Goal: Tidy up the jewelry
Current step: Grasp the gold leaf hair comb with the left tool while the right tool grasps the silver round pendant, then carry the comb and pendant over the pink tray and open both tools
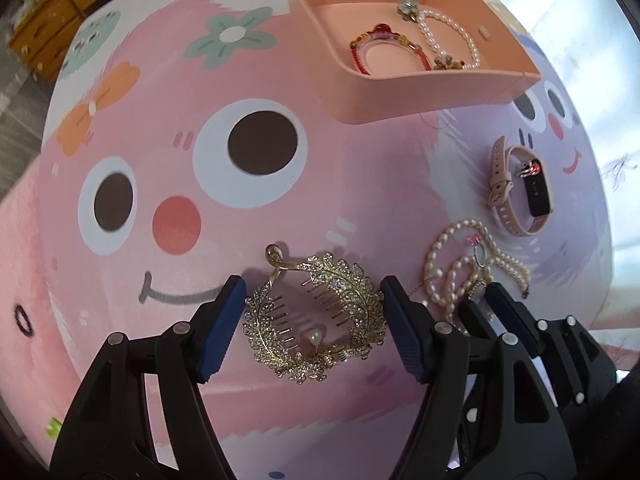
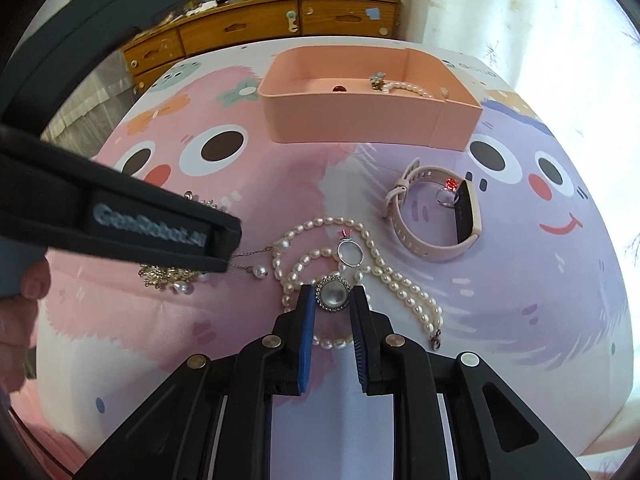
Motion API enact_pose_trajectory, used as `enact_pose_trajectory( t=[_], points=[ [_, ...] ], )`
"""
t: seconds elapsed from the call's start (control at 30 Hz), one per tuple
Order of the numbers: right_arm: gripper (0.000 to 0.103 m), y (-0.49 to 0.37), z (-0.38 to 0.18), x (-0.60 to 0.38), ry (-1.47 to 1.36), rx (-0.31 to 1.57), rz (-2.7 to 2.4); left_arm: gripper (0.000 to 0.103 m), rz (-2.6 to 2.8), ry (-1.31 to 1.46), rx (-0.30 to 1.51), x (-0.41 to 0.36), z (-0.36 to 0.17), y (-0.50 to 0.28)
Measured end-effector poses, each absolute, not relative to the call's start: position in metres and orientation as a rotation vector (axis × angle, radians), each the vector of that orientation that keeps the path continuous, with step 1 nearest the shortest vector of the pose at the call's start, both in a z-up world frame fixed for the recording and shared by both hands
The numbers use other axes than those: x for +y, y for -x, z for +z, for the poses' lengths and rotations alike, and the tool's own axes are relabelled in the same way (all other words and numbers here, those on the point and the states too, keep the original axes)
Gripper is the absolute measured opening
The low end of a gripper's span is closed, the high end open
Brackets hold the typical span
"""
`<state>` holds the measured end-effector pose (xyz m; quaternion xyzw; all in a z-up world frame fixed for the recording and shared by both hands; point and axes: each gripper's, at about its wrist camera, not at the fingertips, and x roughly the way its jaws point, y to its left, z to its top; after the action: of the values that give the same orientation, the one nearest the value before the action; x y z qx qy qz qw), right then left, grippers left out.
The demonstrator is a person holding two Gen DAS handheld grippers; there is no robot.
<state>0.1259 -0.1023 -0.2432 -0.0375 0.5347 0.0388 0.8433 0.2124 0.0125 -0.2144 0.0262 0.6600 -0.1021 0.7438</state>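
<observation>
A gold rhinestone hair comb (image 1: 316,320) lies on the cartoon-print table. My left gripper (image 1: 312,300) is open with a finger on each side of it. My right gripper (image 2: 332,304) is narrowly open around a round pearl brooch (image 2: 333,294) that rests on a long pearl necklace (image 2: 384,276). The necklace also shows in the left wrist view (image 1: 460,268). A silver ring (image 2: 350,252) lies in the necklace loop. A pink tray (image 1: 400,76) at the back holds a red bead bracelet (image 1: 380,48) and a pearl bracelet (image 1: 452,32).
A pink smartwatch (image 2: 428,216) with a red-stone ring (image 2: 448,192) inside its strap lies right of the necklace. A wooden drawer cabinet (image 2: 260,28) stands beyond the table. The left gripper's body (image 2: 120,220) crosses the right wrist view, above the comb.
</observation>
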Motion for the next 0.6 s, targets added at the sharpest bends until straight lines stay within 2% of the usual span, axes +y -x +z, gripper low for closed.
enact_pose_trajectory(
  t=[0.3, 0.6],
  points=[
    [0.017, -0.121, -0.235, -0.093, 0.064, 1.159, 0.206, 0.066, -0.174, 0.032, 1.451, 0.062, -0.207, -0.198],
    [0.017, -0.128, -0.189, -0.086, 0.031, 1.099, 0.391, 0.067, -0.197, 0.05, 1.407, 0.082, -0.168, -0.187]
  ],
)
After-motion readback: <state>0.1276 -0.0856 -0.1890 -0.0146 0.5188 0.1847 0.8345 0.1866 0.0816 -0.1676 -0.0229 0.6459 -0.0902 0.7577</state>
